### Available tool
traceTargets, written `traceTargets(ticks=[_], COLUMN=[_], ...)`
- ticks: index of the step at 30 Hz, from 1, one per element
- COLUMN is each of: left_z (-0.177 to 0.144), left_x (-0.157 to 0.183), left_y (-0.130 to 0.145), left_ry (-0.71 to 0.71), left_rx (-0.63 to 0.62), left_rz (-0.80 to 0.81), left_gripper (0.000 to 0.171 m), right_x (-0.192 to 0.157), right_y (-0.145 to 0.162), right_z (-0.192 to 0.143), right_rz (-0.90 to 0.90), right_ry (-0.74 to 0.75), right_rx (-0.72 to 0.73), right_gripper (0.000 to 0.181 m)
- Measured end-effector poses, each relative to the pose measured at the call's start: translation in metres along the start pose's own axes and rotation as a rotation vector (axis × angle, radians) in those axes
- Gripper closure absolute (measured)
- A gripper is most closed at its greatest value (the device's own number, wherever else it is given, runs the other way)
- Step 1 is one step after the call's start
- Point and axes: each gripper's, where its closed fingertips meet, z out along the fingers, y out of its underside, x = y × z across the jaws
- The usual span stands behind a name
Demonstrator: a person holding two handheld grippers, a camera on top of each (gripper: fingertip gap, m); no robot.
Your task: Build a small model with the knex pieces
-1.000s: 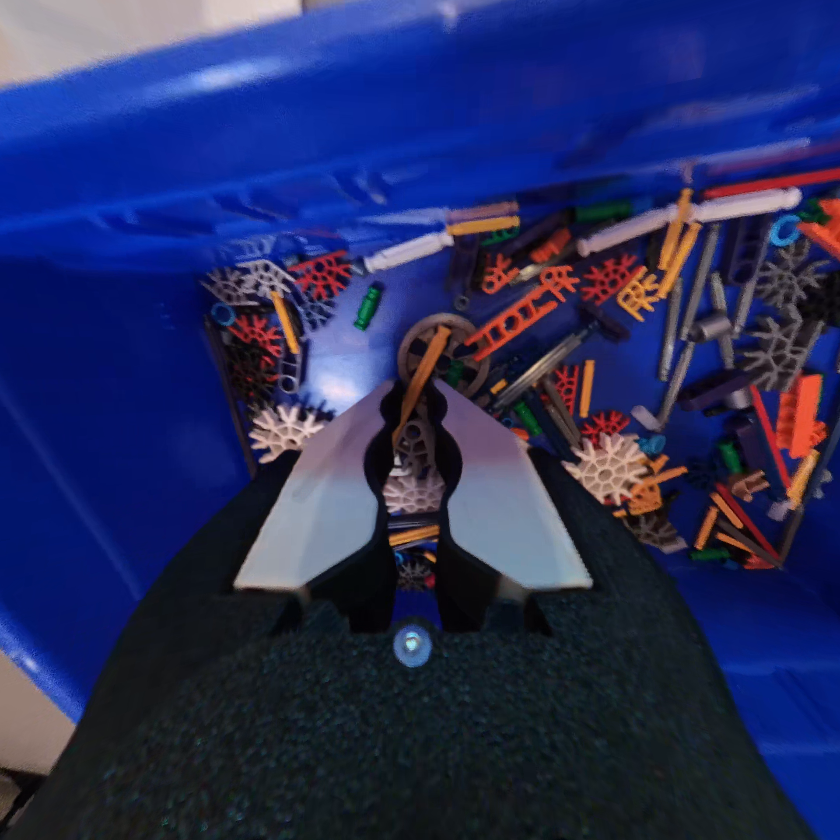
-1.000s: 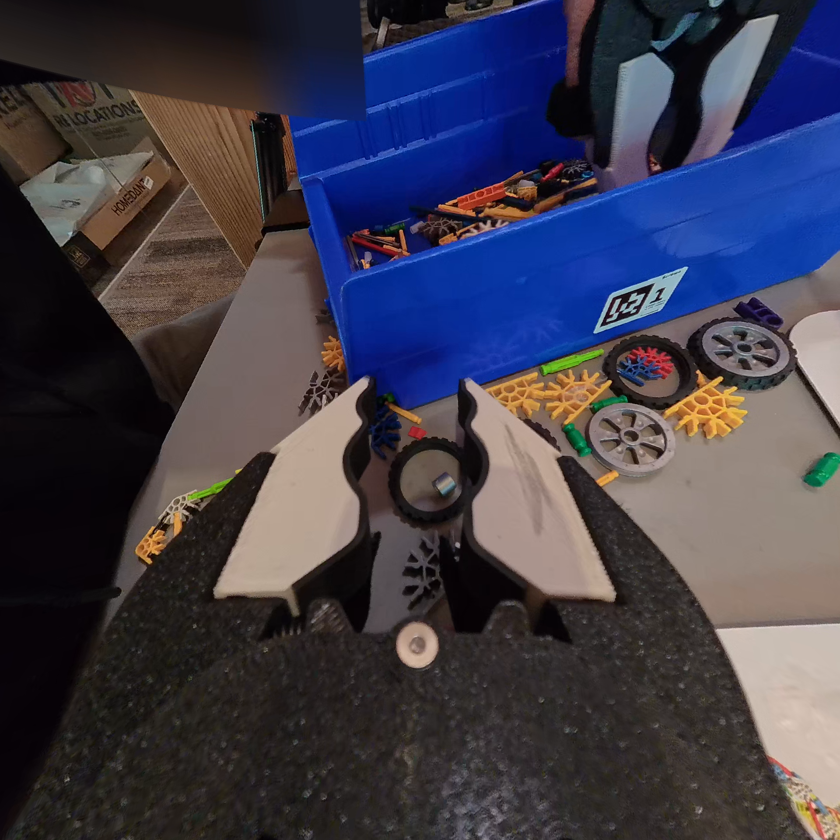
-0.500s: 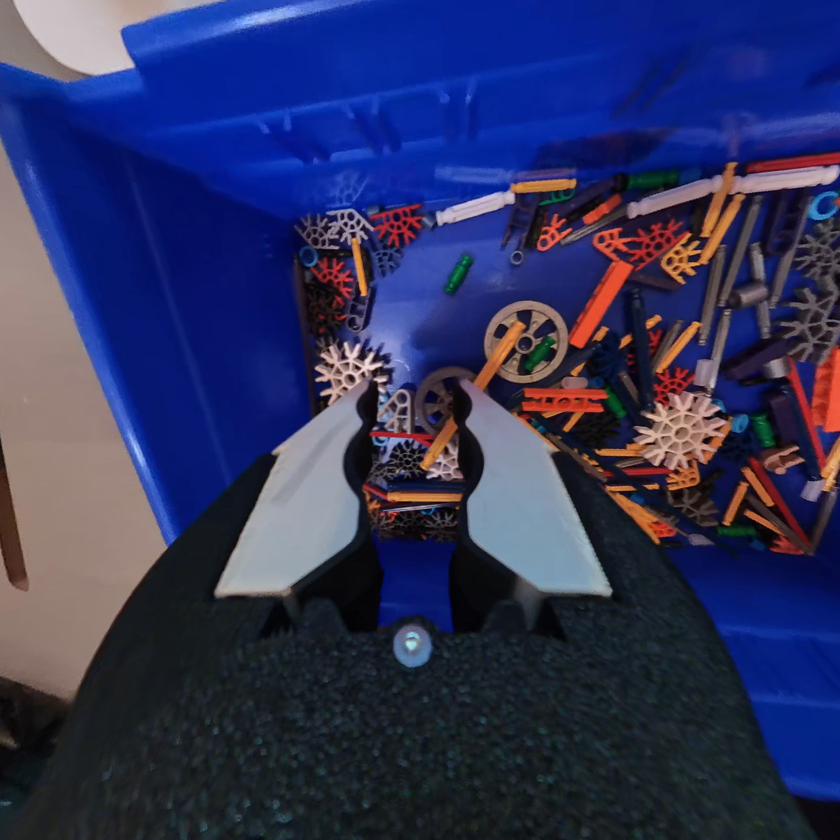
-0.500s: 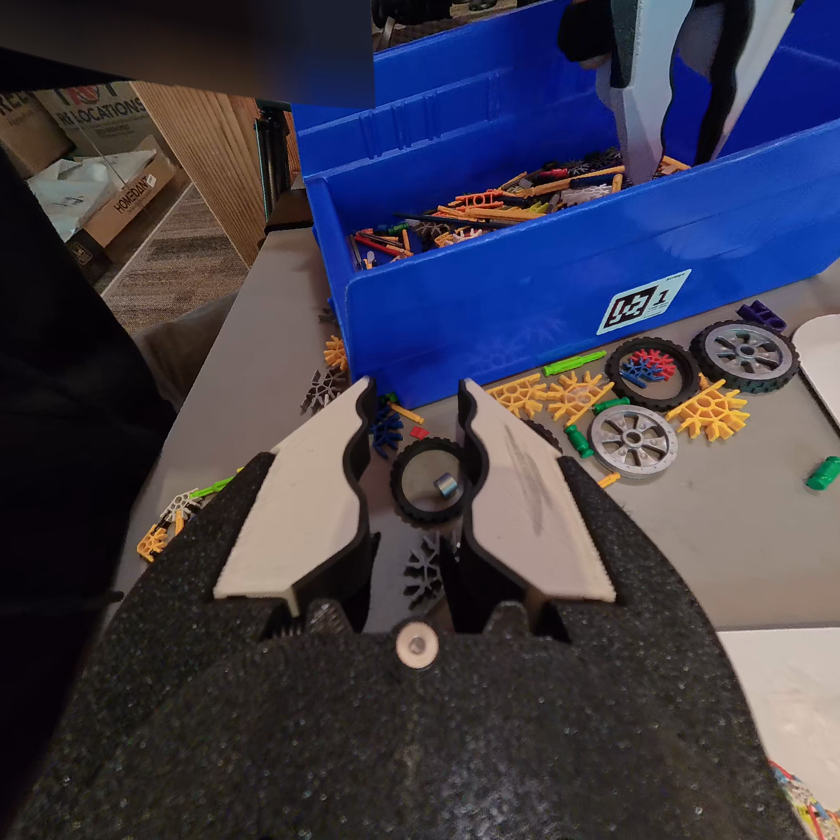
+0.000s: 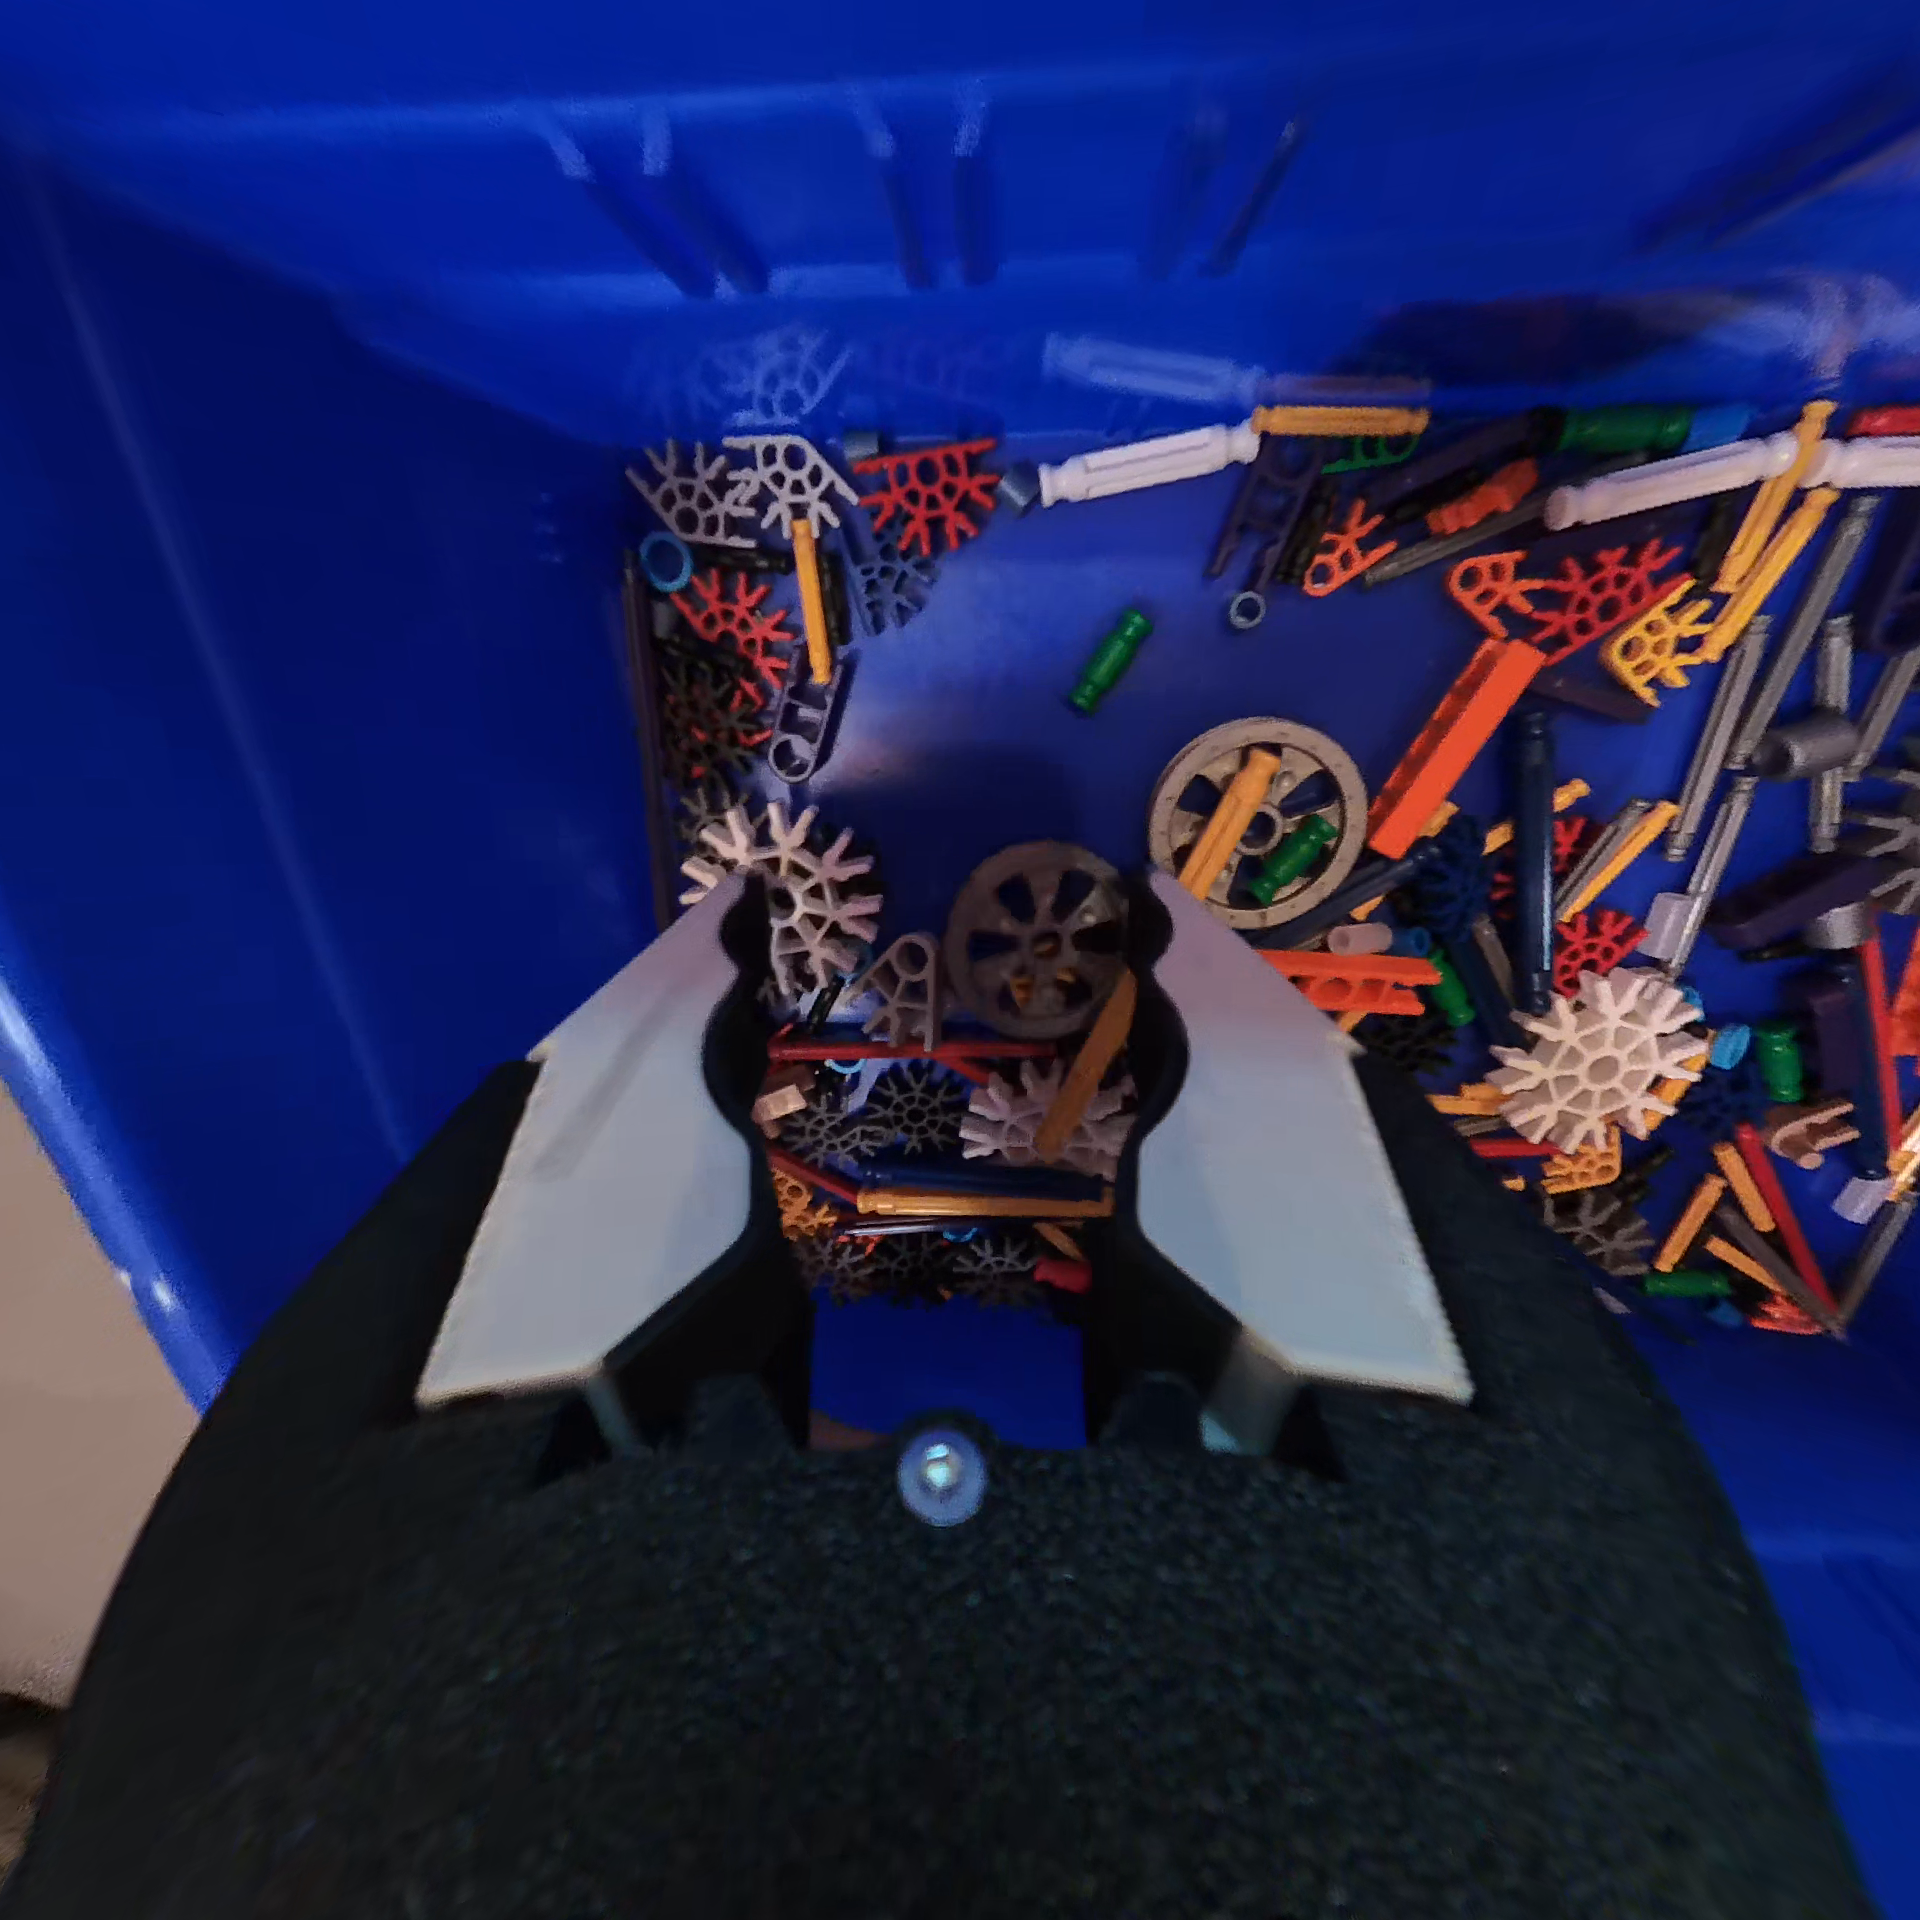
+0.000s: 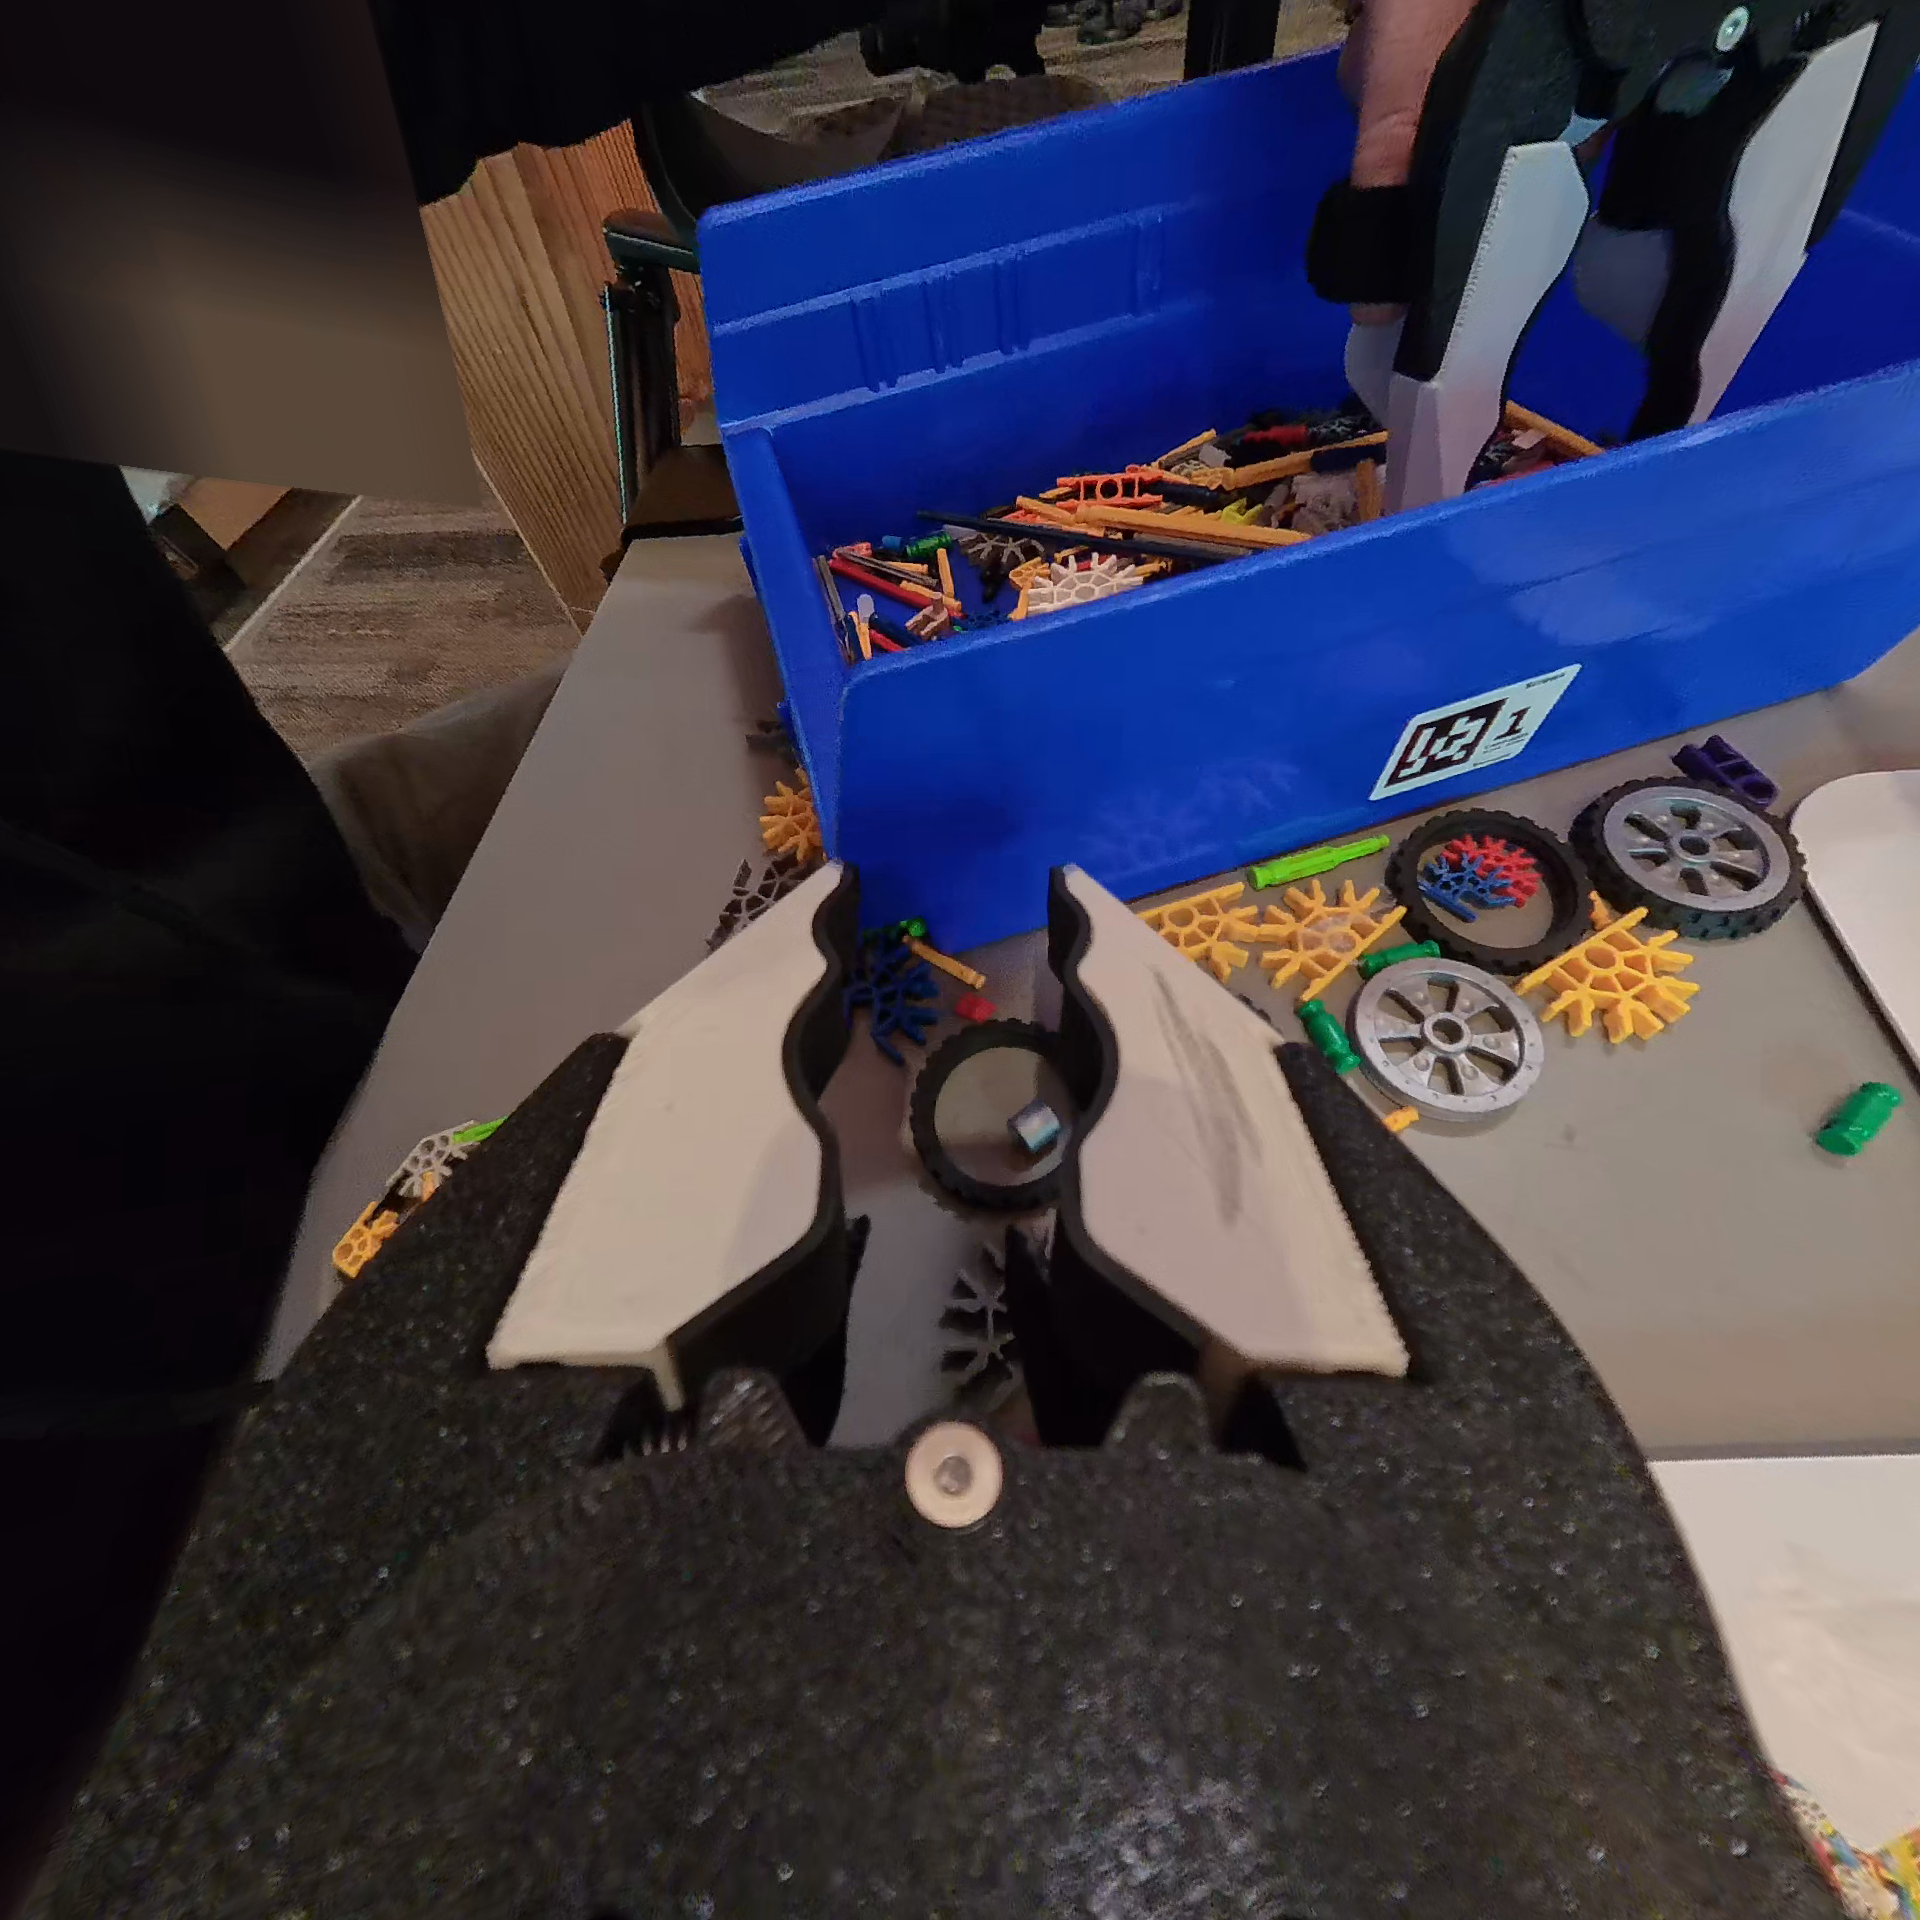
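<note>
Left gripper down in blue bin, jaws wide, grey wheel lying flat between the tips — right gripper over tabletop, jaws narrowly apart, empty, black tyre just ahead.

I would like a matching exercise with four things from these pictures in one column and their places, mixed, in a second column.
Things:
1. left hand-held gripper
2. right hand-held gripper
3. empty black tyre
4. red and blue connectors

Places:
A. on the table, between the right fingers
B. inside a black tyre ring
C. open, over the table
D. open, inside the blue bin

Pairs: 1-D, 2-C, 3-A, 4-B
</note>
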Motion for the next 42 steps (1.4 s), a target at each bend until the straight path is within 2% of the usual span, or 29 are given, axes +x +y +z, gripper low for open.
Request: traceTargets(ticks=[5, 11, 20, 39, 42], left_z=[-0.001, -0.002, -0.002, -0.001, -0.002], left_x=[0.009, 0.019, 0.03, 0.05, 0.057], left_y=[-0.002, -0.005, -0.006, -0.014, -0.016], left_ry=[0.033, 0.046, 0.051, 0.076, 0.103], left_rx=[0.002, 0.001, 0.011, 0.03, 0.036], left_rz=[-0.007, 0.009, 0.026, 0.071, 0.081], left_gripper=[0.103, 0.113, 0.118, 0.151, 0.151], right_x=[-0.004, -0.005, -0.006, -0.006, -0.006], right_y=[-0.005, -0.004, -0.003, 0.0, 0.001], right_z=[-0.002, -0.001, 0.0, 0.001, 0.002], right_rz=[-0.019, -0.036, -0.034, -0.035, -0.035], right_ry=[0.002, 0.008, 0.005, 0.003, 0.002], right_rx=[0.007, -0.005, -0.007, -0.02, -0.022], right_gripper=[0.146, 0.146, 0.146, 0.146, 0.146])
